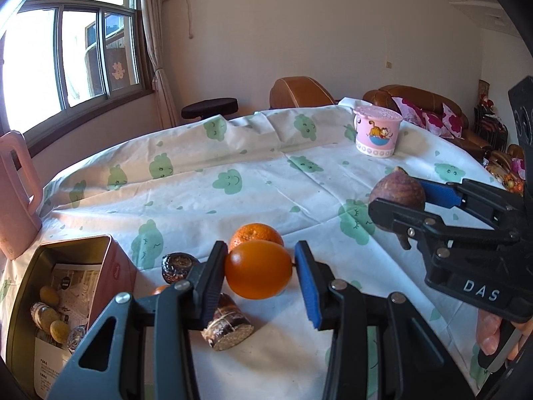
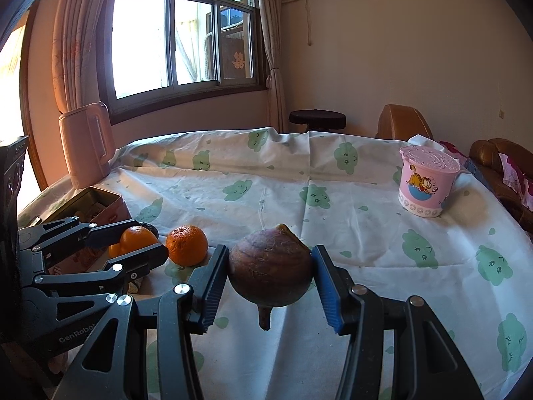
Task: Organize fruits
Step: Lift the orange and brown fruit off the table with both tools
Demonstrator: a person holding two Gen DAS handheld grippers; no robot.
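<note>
1. Presently, left wrist view: the left gripper (image 1: 260, 278) has its fingers (image 1: 308, 283) partly closed on a smooth, glossy orange fruit (image 1: 258, 269), one pad on each side, the fruit held clear above the bench (image 1: 233, 200) in its white cloth with green cloud print.
2. Just behind it a second, rough-skinned orange mandarin (image 1: 255, 235) rests on the cloth.
3. Two dark brown wrapped round cakes lie near the left finger: one (image 1: 178, 266) beyond it, one (image 1: 228, 325) under the held fruit, on its side.
4. An open pink rectangular tin (image 1: 66, 300) stands lower left, holding printed paper and several small round yellowish pieces.
5. The right gripper (image 1: 396, 206) enters from the right, clamped on a dull purple-brown round fruit with a short stem (image 1: 396, 193); a hand (image 1: 489, 333) shows beneath it.
6. A pink lidded cartoon cup (image 1: 378, 133) stands far back; a pink jug (image 1: 15, 193) at the left edge.
7. Right wrist view: the right gripper (image 2: 271, 268) fingers (image 2: 328, 286) are partly closed on the purple-brown fruit (image 2: 271, 266), stem downward, lifted off the cloth.
8. The left gripper (image 2: 133, 240) at left holds the glossy orange fruit (image 2: 138, 238); the mandarin (image 2: 186, 245) sits just beside, on the bench (image 2: 333, 183).
9. Tin (image 2: 100, 200) behind the left gripper; jug (image 2: 86, 143) by the window; cup (image 2: 428, 183) far right.
</note>
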